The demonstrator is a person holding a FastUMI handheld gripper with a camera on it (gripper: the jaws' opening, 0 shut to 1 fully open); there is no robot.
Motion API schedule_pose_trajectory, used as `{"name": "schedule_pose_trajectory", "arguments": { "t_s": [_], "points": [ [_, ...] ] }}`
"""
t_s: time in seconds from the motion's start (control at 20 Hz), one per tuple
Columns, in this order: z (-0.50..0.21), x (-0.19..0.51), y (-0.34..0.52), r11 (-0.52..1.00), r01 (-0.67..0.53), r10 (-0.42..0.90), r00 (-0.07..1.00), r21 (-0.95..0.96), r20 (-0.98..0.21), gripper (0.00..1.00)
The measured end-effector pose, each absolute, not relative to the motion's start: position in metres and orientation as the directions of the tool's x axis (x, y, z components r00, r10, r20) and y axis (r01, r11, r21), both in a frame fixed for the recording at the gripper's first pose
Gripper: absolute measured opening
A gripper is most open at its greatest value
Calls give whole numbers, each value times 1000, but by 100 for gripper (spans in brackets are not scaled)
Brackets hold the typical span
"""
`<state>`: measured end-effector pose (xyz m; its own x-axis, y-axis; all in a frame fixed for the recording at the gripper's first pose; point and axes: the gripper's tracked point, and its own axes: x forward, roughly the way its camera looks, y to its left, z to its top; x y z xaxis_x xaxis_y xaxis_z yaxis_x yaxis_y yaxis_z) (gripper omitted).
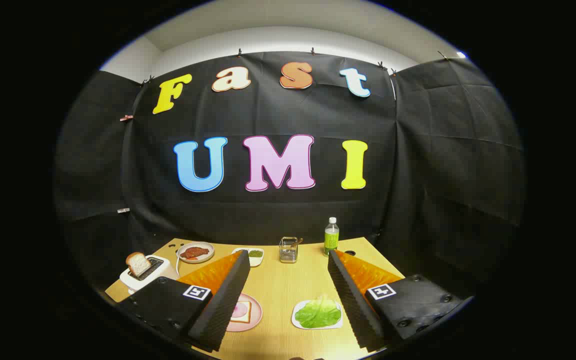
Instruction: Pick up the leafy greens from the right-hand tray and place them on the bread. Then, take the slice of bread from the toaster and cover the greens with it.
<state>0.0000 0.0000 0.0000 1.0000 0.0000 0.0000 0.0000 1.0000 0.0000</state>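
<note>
Wooden table [278, 285] carries a wire holder [288, 249], a green bottle [331, 236], a plate of meat [195, 252] and a small dish [254, 255] at the far edge. Gripper [285, 260] hovers level above, fingers spread wide and empty. Between them lie the leafy greens [317, 313] on a white tray [295, 316] and bread [242, 312] on a pink plate [255, 302], half hidden by the left finger. Another bread slice [138, 263] stands in the toaster [144, 276].

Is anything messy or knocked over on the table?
Nothing stands out. The green lettuce leaf lies flat on its white tray, the bread slice stands in the white toaster, the green bottle is upright, and the open gripper touches nothing.
</note>
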Motion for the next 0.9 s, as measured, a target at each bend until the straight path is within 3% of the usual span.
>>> {"name": "schedule_pose_trajectory", "arguments": {
  "t_s": [0.9],
  "points": [
    [-24, 40, -14, 1000, -14, 14, 998, 14, -68, 98]
  ]
}}
